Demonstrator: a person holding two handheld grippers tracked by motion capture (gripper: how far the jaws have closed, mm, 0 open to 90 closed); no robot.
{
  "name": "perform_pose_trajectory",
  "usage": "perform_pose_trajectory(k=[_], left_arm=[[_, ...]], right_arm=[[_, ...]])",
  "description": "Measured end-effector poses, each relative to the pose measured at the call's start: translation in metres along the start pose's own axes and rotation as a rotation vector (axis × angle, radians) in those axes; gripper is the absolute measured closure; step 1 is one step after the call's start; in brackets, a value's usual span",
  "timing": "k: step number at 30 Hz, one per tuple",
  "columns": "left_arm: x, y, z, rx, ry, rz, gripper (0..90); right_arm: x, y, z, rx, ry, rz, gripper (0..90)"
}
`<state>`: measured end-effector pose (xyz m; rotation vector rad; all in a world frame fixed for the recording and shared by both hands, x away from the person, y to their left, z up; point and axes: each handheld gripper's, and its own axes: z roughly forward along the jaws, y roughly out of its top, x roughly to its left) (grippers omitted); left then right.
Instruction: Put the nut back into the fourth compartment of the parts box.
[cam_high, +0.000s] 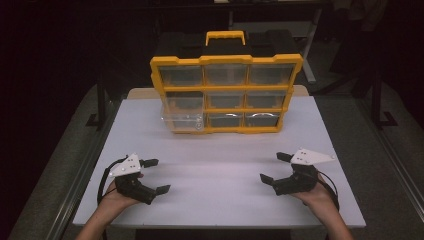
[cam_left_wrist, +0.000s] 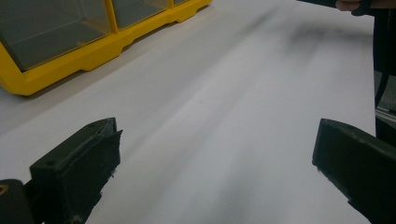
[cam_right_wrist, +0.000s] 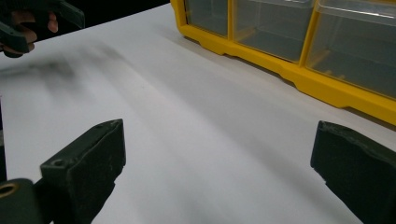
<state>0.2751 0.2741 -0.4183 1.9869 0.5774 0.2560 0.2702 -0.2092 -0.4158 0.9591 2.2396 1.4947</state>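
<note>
A yellow organiser case (cam_high: 226, 93) with clear drawers stands upright at the back of the white table (cam_high: 220, 150). Its bottom-left drawer (cam_high: 183, 121) juts out toward me. My left gripper (cam_high: 155, 176) rests near the front left of the table, jaws wide apart and empty. At the front right, my right gripper (cam_high: 275, 167) is open too, holding nothing. In the left gripper view the case's yellow frame (cam_left_wrist: 70, 60) lies at the upper left beyond my open left gripper (cam_left_wrist: 215, 163). The right gripper view has the case (cam_right_wrist: 299, 70) at the upper right beyond my open right gripper (cam_right_wrist: 217, 163).
The case has a yellow carry handle (cam_high: 225, 37) on top. Dark floor and table legs surround the table. A metal rail (cam_high: 80, 175) runs along the left side. The other hand and its gripper (cam_right_wrist: 28, 23) appear at the far left of the right gripper view.
</note>
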Motion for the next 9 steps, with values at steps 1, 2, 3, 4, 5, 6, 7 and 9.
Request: perform_pose_trajectory(k=[1,2,3,4,5,6,7,9], left_arm=[[-0.0001,-0.0001,0.0000,-0.001,0.001,0.001,1.1],[-0.0001,-0.0002,0.0000,0.000,0.002,0.003,1.1],[0.0001,-0.0003,0.0000,0.003,0.002,0.001,1.1],[0.0001,-0.0005,0.0000,0.005,0.004,-0.002,1.1],[0.0002,-0.0005,0.0001,0.006,0.004,-0.002,1.1],[0.0000,-0.0007,0.0003,0.005,0.004,-0.003,1.1],[-0.0002,-0.0008,0.0005,0.004,0.005,-0.003,1.1],[-0.0002,-0.0010,0.0005,0.008,0.007,0.001,1.1]], right_arm=[[0.0001,-0.0029,-0.0019,-0.003,-0.005,0.001,2.5],[-0.0003,-0.0057,-0.0036,-0.003,-0.007,0.003,2.5],[-0.0011,-0.0083,-0.0051,-0.005,-0.010,0.006,2.5],[-0.0020,-0.0108,-0.0058,-0.010,-0.012,0.010,2.5],[-0.0028,-0.0113,-0.0053,-0.007,-0.011,0.015,2.5],[-0.0032,-0.0110,-0.0047,-0.005,-0.012,0.014,2.5],[-0.0035,-0.0108,-0.0036,-0.002,-0.007,0.009,2.5],[-0.0026,-0.0111,-0.0017,0.004,0.000,0.006,2.5]])
